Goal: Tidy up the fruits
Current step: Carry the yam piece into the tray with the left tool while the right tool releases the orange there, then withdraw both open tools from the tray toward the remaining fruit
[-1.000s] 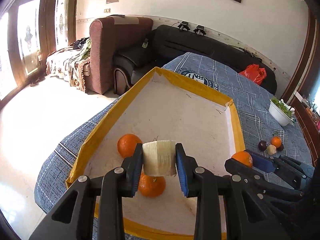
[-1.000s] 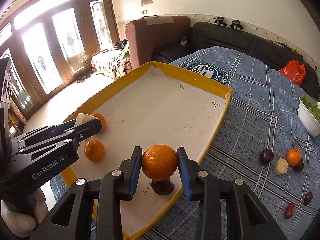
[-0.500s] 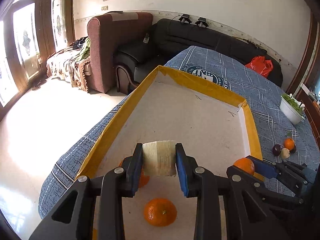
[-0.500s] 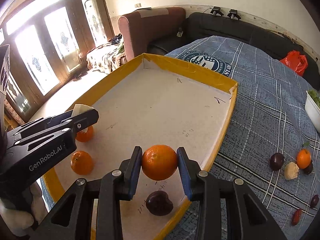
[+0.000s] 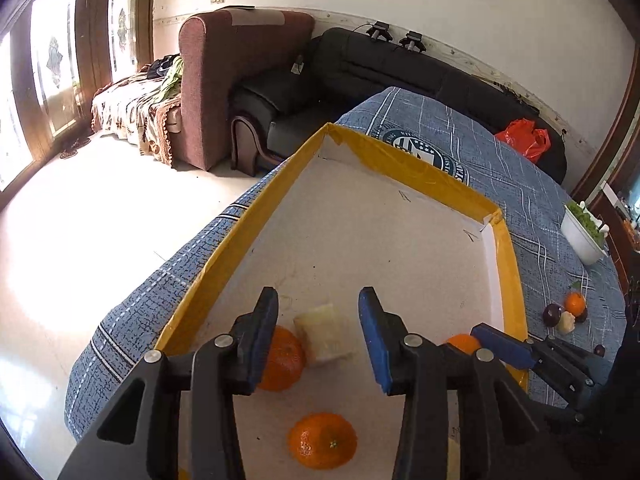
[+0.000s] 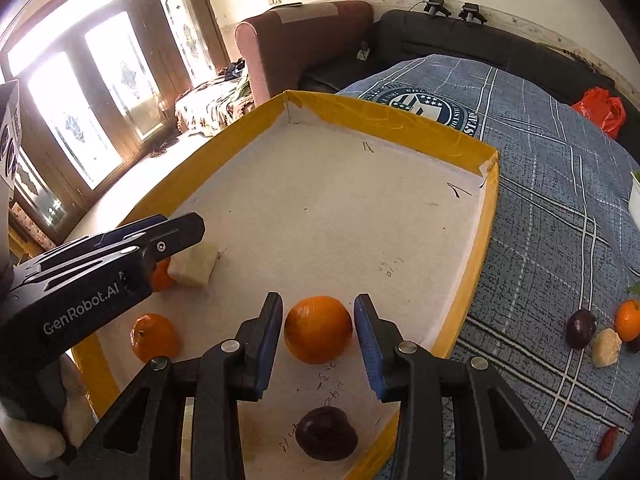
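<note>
A yellow-rimmed white tray [image 5: 420,168] [image 6: 384,116] lies on the blue cloth. My left gripper [image 5: 318,296] hovers low over its near left corner, jaws opening. A pale fruit chunk [image 5: 324,334] [image 6: 192,266] lies between them untouched, beside an orange [image 5: 282,358]. A second orange [image 5: 322,446] [image 6: 154,338] sits nearer. My right gripper [image 6: 318,300] is also opening. Another orange [image 6: 318,328] rests on the tray floor between its pads, with a thin gap on each side. A dark plum [image 6: 328,432] lies just below it.
On the cloth right of the tray lie a plum [image 6: 580,334], a pale chunk [image 6: 606,346], an orange [image 6: 628,318] and a red date [image 6: 608,440]. A white bowl of greens [image 5: 584,232] stands farther right. Sofas line the wall behind.
Both pairs of jaws have widened. The pale chunk has left the left pads and dropped onto the tray. The right gripper's orange has come down onto the tray floor, free of the pads.
</note>
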